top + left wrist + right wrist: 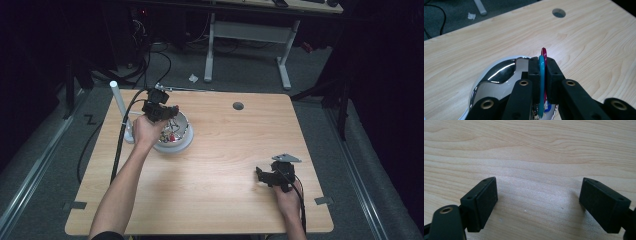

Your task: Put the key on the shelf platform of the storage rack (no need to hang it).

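Observation:
A shiny metal bowl [182, 134] sits left of centre on the wooden table, with small coloured pieces [172, 136] inside. My left gripper [161, 111] hovers over the bowl [499, 77], held by a hand. Its jaws are shut on a teal ring [541, 85] standing on edge, with a red ring [544, 53] pressed right behind it. A blue piece [548, 107] shows below the jaws in the bowl. My right gripper [262, 175] rests low over bare wood near the right front, jaws wide apart, with nothing between the pads [486, 200].
A white post [120, 105] stands on the table just left of the bowl. A round cable hole [238, 106] lies near the far edge. Cables trail off the left side. A desk frame [250, 45] stands on the floor beyond the table.

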`<action>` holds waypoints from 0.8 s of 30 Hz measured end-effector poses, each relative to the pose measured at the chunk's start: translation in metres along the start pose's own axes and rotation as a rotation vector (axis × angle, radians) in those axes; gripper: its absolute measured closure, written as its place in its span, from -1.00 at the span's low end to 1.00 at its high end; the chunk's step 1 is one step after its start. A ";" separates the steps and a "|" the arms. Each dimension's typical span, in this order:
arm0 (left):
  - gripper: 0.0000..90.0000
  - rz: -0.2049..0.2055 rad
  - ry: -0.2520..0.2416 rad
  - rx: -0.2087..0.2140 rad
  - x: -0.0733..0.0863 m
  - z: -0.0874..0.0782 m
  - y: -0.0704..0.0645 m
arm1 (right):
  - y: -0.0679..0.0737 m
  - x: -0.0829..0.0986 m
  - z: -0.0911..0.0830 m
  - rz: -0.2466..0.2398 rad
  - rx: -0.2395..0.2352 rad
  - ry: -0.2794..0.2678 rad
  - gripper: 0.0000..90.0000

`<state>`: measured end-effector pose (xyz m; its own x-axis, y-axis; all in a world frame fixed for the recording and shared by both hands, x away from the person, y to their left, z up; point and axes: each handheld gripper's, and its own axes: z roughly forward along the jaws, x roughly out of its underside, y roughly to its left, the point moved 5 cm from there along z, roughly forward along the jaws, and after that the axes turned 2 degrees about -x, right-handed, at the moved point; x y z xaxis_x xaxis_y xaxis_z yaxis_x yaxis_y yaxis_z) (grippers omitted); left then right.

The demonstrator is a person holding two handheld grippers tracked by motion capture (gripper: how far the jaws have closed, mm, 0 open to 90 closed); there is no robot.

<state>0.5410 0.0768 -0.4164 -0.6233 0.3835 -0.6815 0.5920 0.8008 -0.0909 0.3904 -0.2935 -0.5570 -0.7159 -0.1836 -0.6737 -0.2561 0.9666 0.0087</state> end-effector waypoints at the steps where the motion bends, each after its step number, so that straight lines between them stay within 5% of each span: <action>1: 0.87 -0.002 -0.001 0.003 0.001 0.001 0.000 | 0.000 0.000 0.000 0.000 0.000 0.000 -0.66; 24: 0.83 -0.083 0.078 0.039 0.033 0.036 0.005 | 0.000 0.000 0.000 0.000 0.001 0.000 -0.66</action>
<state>0.5423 0.0770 -0.4652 -0.7081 0.3525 -0.6118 0.5550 0.8135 -0.1737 0.3904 -0.2935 -0.5570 -0.7158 -0.1837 -0.6737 -0.2555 0.9668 0.0079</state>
